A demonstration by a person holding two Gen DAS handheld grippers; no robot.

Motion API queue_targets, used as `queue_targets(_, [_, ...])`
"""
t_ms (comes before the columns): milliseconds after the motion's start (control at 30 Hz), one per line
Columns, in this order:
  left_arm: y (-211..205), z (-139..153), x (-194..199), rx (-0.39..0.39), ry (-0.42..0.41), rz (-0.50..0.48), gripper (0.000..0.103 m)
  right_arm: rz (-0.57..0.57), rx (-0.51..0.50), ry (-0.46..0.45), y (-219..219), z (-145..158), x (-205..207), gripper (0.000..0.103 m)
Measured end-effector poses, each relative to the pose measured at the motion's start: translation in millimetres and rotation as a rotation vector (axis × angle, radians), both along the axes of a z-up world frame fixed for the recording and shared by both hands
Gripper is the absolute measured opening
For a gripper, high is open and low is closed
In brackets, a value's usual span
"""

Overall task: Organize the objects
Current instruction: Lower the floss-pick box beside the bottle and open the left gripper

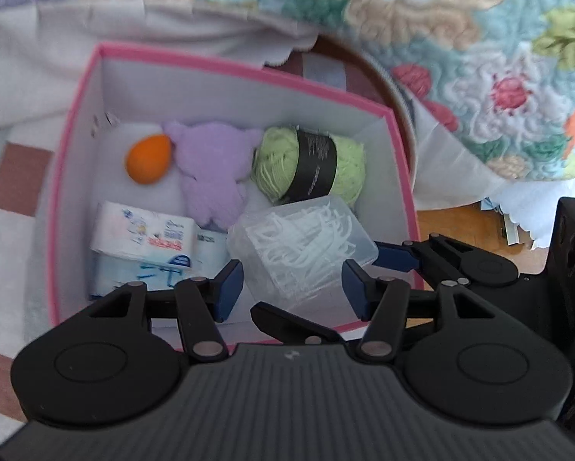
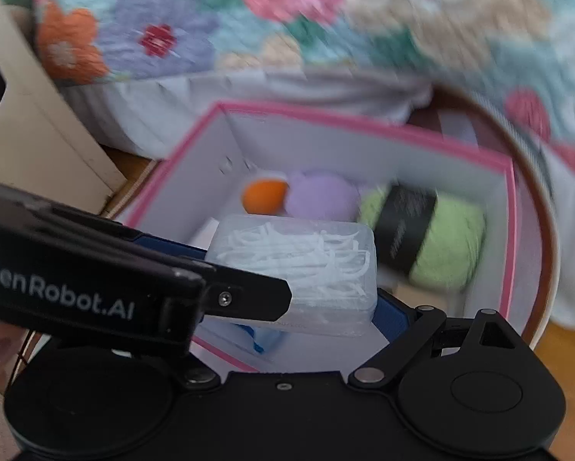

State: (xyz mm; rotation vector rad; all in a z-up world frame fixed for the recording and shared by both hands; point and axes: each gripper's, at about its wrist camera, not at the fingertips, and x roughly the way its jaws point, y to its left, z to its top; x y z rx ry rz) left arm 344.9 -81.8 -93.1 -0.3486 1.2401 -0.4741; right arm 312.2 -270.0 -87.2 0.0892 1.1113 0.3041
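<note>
A clear plastic box of white floss picks (image 1: 303, 246) hangs low inside an open pink-rimmed box (image 1: 76, 123). My left gripper (image 1: 292, 288) has its blue pads against the clear box's two sides. From the right, a finger (image 1: 397, 255) of my right gripper presses on the box's end. In the right wrist view the floss box (image 2: 299, 261) sits in my right gripper (image 2: 291, 307), partly covered by a finger (image 2: 249, 292) of the left one. On the pink box's (image 2: 364, 121) floor lie an orange egg-shaped thing (image 1: 148, 159), a purple plush toy (image 1: 210, 176), green yarn (image 1: 310, 165) and tissue packs (image 1: 141, 242).
The pink box stands on a round table with a checked cloth (image 1: 14, 176). A floral quilt (image 1: 441, 38) and white sheet (image 1: 37, 57) lie just behind it. Wooden floor (image 1: 456, 223) shows at right, and cream furniture (image 2: 37, 134) stands at left in the right wrist view.
</note>
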Motion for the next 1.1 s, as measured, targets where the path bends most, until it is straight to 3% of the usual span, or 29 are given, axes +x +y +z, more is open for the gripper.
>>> queue_targets(167, [-6, -26, 8, -0.019, 0.057, 0.003, 0.055, -0.055, 0.07, 0.111, -19, -27, 6, 0.095])
queue_targets(533, [-7, -62, 17, -0.026, 0.088, 0.028, 0.052, -0.085, 0.148, 0.216, -30, -63, 14, 0.095])
queue_targets(867, [-12, -77, 16, -0.023, 0.067, 0.058, 0.05, -0.074, 0.148, 0.236, -32, -68, 16, 0.094])
queue_targets(1000, [-19, -81, 15, -0.002, 0.057, 0.049, 0.051, -0.094, 0.078, 0.248, -24, -73, 19, 0.094])
queue_targets(1033, [-19, -80, 13, 0.02, 0.043, 0.055, 0.044, -0.097, 0.059, 0.251, -22, -74, 20, 0.094])
queue_targets(1100, [-19, -76, 11, 0.028, 0.022, 0.063, 0.046, -0.091, 0.035, 0.233, -19, -72, 20, 0.093])
